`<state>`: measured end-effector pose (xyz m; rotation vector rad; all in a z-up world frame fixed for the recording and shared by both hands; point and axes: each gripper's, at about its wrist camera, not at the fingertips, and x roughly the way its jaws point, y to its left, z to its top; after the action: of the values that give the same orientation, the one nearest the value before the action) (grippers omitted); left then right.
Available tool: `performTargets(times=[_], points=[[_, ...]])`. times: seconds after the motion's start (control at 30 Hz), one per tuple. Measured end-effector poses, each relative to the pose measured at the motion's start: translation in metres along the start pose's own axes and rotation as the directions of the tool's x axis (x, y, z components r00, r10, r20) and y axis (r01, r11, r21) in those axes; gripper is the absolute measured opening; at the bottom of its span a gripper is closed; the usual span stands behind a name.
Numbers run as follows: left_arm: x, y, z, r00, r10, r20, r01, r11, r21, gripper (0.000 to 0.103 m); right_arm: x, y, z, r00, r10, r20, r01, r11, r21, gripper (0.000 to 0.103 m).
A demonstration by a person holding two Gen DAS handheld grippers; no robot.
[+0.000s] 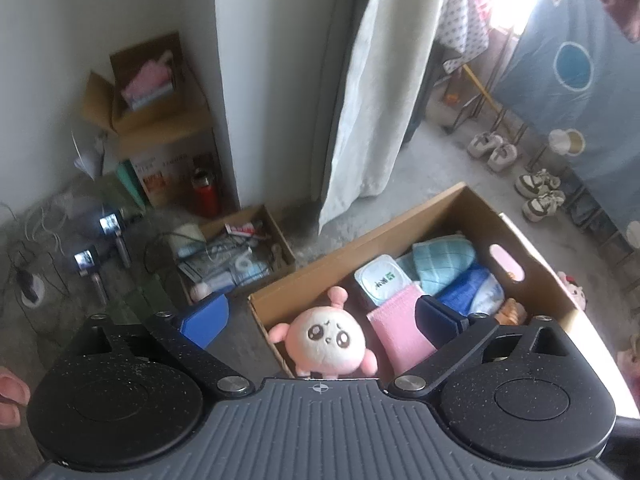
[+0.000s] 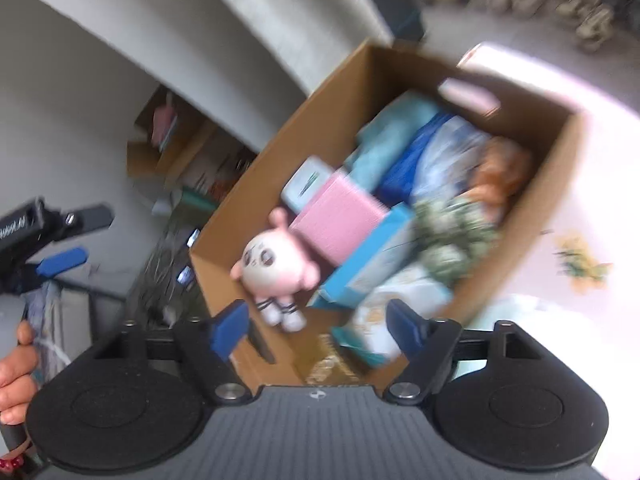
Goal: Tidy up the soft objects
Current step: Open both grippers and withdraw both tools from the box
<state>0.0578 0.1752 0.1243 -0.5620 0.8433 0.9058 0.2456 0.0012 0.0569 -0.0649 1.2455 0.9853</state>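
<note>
An open cardboard box [image 1: 360,240] [image 2: 288,132] stands on the floor, packed with soft things. Near its front corner lies a round pink plush toy [image 1: 326,340] [image 2: 272,260], face up. Beside it are a folded pink cloth [image 1: 400,332] [image 2: 340,220], a teal towel [image 1: 444,260], a blue cloth [image 1: 464,292] and a white pack [image 1: 380,280]. My left gripper [image 1: 320,320] hangs open above the box with nothing between its blue pads. My right gripper [image 2: 316,330] also stands open and empty over the box's near end. The right wrist view is blurred.
A smaller box of clutter [image 1: 240,252] sits left of the big one, with a red bottle [image 1: 206,196] and stacked cartons [image 1: 160,100] by the wall. A pale curtain [image 1: 368,100] hangs behind. Shoes [image 1: 492,152] line the floor at the right.
</note>
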Motion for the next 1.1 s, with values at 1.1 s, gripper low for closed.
performTargets(times=[1.1], points=[[-0.12, -0.102, -0.078, 0.992, 0.063, 0.11, -0.077, 0.988, 0.137, 0.103, -0.157, -0.071, -0.098, 0.928, -0.054, 0.368, 0.054, 0.998, 0.01, 0.06]])
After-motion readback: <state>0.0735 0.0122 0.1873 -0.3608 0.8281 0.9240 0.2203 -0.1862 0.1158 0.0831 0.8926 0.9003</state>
